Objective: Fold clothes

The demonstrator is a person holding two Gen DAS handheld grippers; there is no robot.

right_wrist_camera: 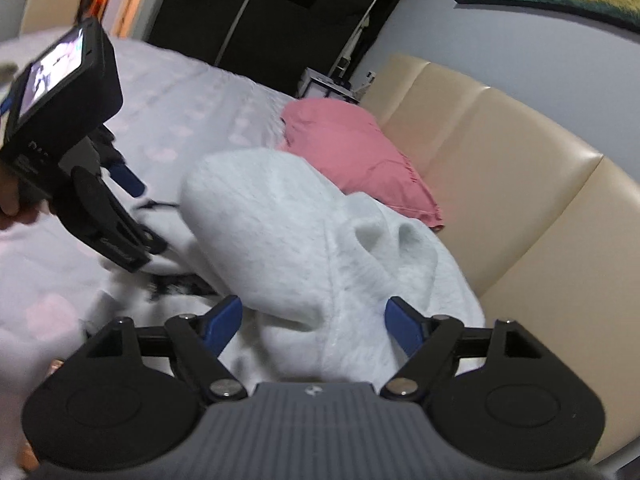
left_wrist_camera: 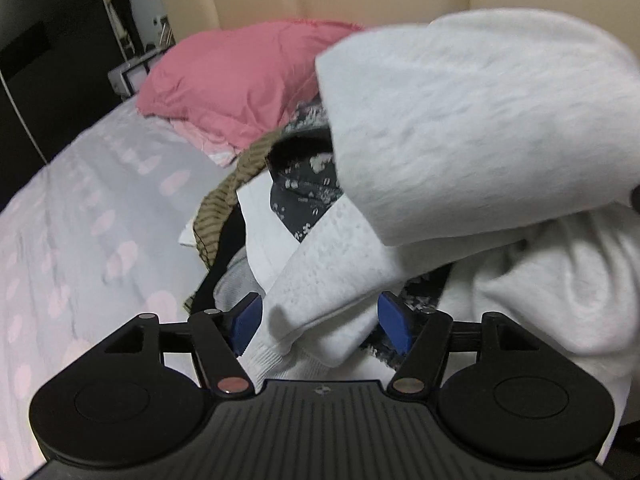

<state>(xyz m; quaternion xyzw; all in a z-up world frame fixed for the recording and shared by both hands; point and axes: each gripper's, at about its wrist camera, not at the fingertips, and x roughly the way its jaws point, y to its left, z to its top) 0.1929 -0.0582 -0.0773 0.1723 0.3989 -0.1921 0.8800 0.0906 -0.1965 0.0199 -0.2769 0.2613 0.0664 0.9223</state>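
A pale grey-white fleece garment [left_wrist_camera: 460, 120] lies heaped on a pile of clothes on the bed, and it fills the middle of the right wrist view [right_wrist_camera: 288, 232]. Beneath it lie a white textured cloth [left_wrist_camera: 320, 272], a dark floral garment [left_wrist_camera: 304, 196] and an olive striped garment [left_wrist_camera: 224, 208]. My left gripper [left_wrist_camera: 320, 324] stands open over a fold of the white cloth, its blue pads clear of the fabric. My right gripper [right_wrist_camera: 314, 328] is open too, with the fleece bulging between its pads untouched. The left tool's camera body [right_wrist_camera: 60, 92] shows at the left, held by a hand.
A pink pillow [left_wrist_camera: 240, 80] rests against the beige padded headboard [right_wrist_camera: 500, 160]. The sheet with pink dots [left_wrist_camera: 80, 220] stretches to the left. A small nightstand [left_wrist_camera: 128, 74] and dark wardrobe doors [right_wrist_camera: 240, 20] stand beyond the bed.
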